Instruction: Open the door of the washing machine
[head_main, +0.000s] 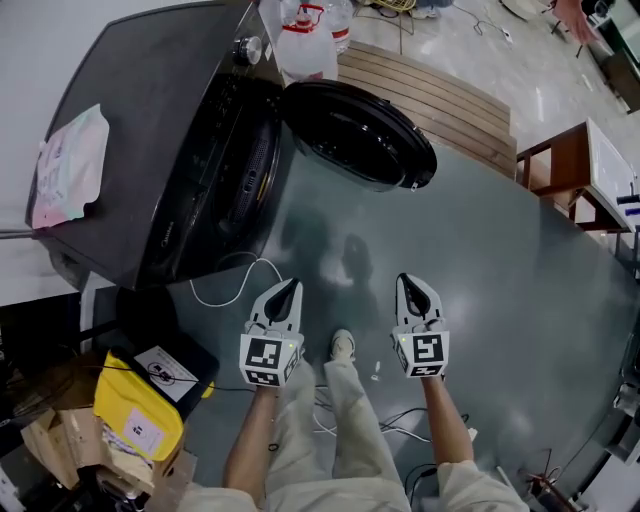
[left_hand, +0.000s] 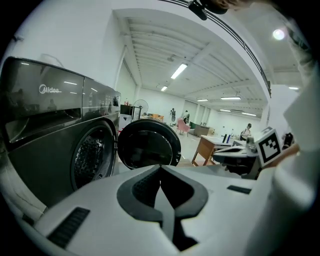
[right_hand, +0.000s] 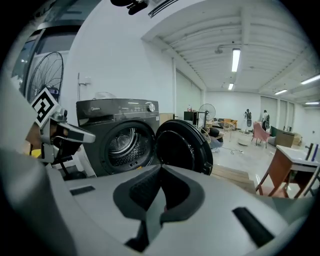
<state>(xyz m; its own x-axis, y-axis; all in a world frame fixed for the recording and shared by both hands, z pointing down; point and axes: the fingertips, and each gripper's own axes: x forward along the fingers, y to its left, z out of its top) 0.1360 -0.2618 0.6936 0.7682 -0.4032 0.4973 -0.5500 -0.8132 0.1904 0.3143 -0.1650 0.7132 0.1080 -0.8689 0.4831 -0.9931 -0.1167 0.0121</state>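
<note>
The dark grey washing machine (head_main: 150, 150) stands at the upper left in the head view. Its round door (head_main: 355, 135) is swung wide open to the right and the drum opening (head_main: 255, 175) is exposed. My left gripper (head_main: 291, 288) and right gripper (head_main: 408, 283) hang side by side above the floor, well short of the machine, touching nothing. Both are shut with nothing between the jaws. The left gripper view looks past the left gripper (left_hand: 161, 167) at the open door (left_hand: 149, 144). In the right gripper view, beyond the right gripper (right_hand: 161, 167), are the drum (right_hand: 124, 145) and door (right_hand: 182, 146).
A pink pouch (head_main: 68, 165) lies on top of the machine. A white cable (head_main: 235, 285) loops on the floor before it. A yellow bag (head_main: 135, 410) and boxes sit at the lower left. A wooden platform (head_main: 440, 100) and a wooden table (head_main: 580, 165) stand beyond the door.
</note>
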